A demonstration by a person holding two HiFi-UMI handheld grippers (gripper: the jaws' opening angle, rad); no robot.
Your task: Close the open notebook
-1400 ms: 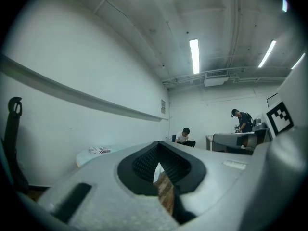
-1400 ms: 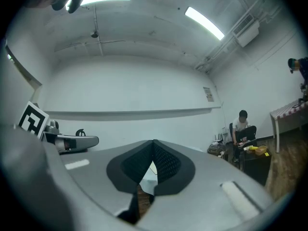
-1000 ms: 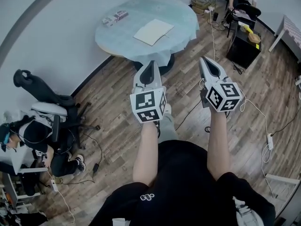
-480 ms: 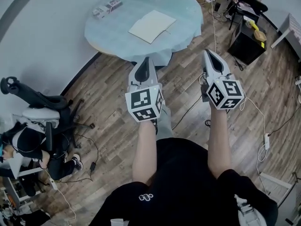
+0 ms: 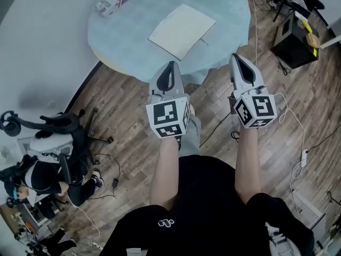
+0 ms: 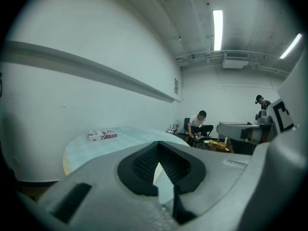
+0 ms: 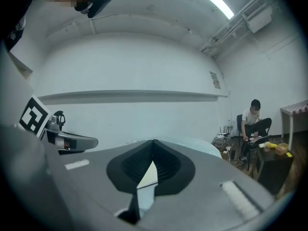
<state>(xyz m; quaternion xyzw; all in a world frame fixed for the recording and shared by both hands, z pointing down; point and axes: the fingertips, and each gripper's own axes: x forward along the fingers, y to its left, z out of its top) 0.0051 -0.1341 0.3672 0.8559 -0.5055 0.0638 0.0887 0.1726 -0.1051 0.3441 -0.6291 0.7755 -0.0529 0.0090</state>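
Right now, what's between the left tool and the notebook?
Only bare blue tablecloth, seen in the head view: nothing else lies between the left tool and the notebook.

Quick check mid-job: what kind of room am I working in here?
Likely an office or lab workroom: a round table with an open notebook, an office chair, power cables trailing over the wood floor, and a person seated at equipment.
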